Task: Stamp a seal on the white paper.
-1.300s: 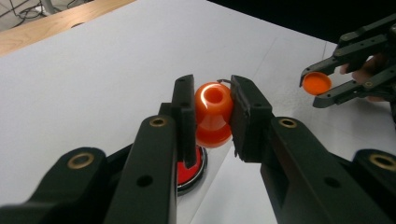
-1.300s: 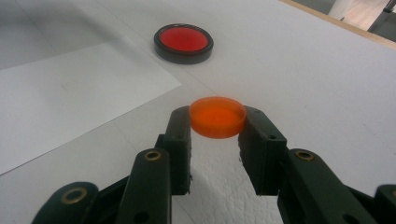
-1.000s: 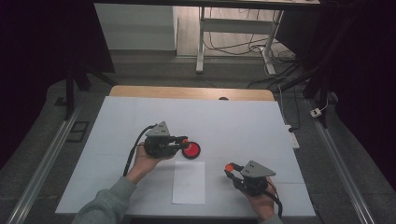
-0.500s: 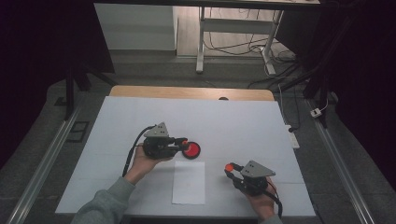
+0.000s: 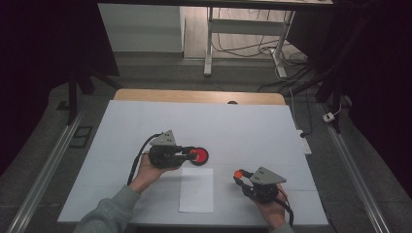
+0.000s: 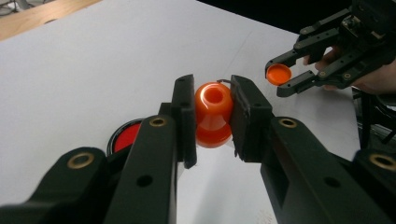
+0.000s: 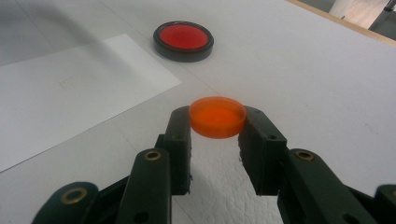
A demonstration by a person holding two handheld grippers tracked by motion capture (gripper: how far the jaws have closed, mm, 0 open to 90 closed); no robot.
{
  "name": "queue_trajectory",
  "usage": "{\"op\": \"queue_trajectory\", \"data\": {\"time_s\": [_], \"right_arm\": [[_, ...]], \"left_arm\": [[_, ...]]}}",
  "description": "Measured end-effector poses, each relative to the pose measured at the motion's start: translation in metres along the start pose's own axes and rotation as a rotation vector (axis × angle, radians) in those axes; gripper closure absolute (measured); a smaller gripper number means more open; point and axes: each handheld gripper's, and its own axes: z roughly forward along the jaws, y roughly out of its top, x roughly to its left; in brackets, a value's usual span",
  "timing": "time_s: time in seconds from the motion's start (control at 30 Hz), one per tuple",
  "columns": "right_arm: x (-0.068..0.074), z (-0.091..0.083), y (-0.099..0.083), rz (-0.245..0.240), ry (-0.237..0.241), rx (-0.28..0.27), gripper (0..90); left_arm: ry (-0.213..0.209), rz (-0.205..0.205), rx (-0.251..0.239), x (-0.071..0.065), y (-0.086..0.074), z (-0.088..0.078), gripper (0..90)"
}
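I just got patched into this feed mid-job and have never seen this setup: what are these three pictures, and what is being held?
There is no robot here. A person at a table holds a hand-operated tool with two black jaws in each hand.

The high view looks down from above the person. The left gripper is at the left, the right gripper at the right.

The other two pictures come from cameras riding on the tools, each looking along its own jaws.

In the left gripper view the jaws are shut on a small orange bottle with an open mouth. In the right gripper view the jaws are shut on a flat orange cap.

On the white table lie a sheet of white paper and a round black dish with a red inside.
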Motion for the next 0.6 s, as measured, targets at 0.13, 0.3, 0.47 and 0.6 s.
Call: {"op": "queue_trajectory", "data": {"time_s": [0.13,0.3,0.47,0.6], "right_arm": [[0.000,0.000,0.000,-0.001,0.001,0.004,64.2],[0.000,0.000,-0.001,0.002,-0.001,-0.002,64.2],[0.000,0.000,-0.001,0.003,0.001,-0.001,64.3],[0.000,0.001,0.000,0.001,0.002,0.002,64.2]], "left_arm": [[-0.009,-0.003,-0.001,-0.002,-0.002,0.000,72.0],[-0.021,0.000,0.007,-0.005,-0.004,0.001,72.0],[-0.028,0.006,0.013,-0.009,-0.006,0.001,72.0],[-0.034,0.010,0.024,-0.011,-0.008,0.002,72.0]]}}
